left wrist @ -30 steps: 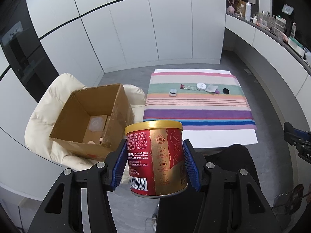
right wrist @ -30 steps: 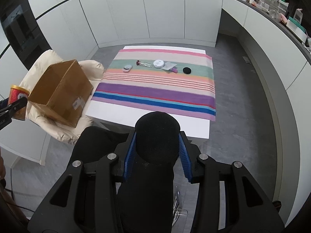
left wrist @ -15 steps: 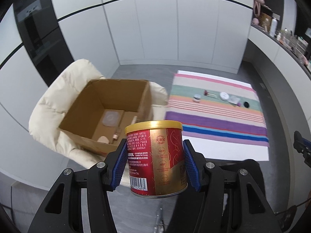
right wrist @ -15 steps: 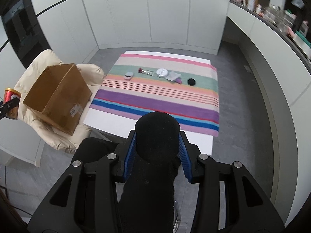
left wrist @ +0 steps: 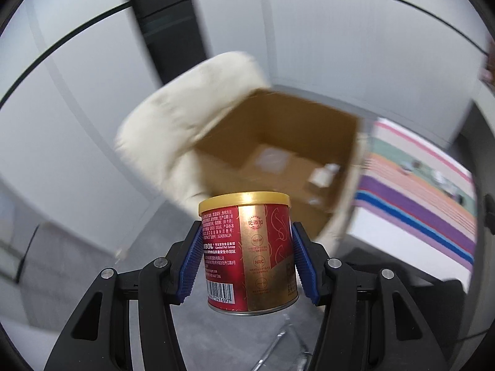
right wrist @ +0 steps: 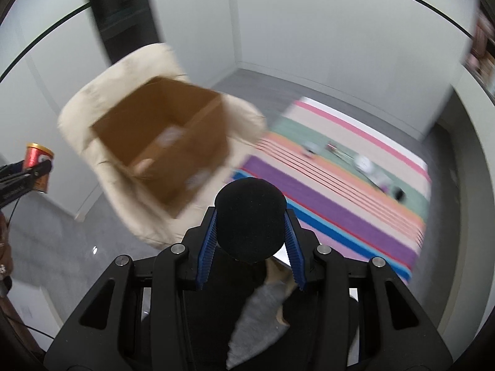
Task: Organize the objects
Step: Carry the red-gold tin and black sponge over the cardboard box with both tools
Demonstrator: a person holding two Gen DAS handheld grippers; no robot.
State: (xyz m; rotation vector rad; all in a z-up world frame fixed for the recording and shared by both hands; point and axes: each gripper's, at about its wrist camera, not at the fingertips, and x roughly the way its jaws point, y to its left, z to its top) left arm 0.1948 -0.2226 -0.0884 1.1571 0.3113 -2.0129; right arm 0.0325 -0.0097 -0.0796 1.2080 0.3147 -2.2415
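My left gripper [left wrist: 246, 256] is shut on a red and gold can [left wrist: 247, 247], held upright above the floor, near the open cardboard box [left wrist: 278, 151]. The same can [right wrist: 38, 167] shows at the far left of the right wrist view. My right gripper [right wrist: 250, 232] is shut on a round black foam-like object [right wrist: 250, 216]. In the right wrist view the box [right wrist: 167, 142] lies ahead and to the left, on a cream padded chair [right wrist: 92, 92]. A few small items lie blurred on the box floor.
A table with a striped cloth [right wrist: 340, 191] stands to the right of the box, with several small items [right wrist: 365, 164] in a row on it. White cabinet walls [right wrist: 309, 31] surround the room. Grey floor [left wrist: 92, 278] lies below. Both views are motion-blurred.
Both grippers have swung left toward the box and rolled. The box now sits nearer and more central in both views, and the table has slid to the right. Both grips are unchanged.
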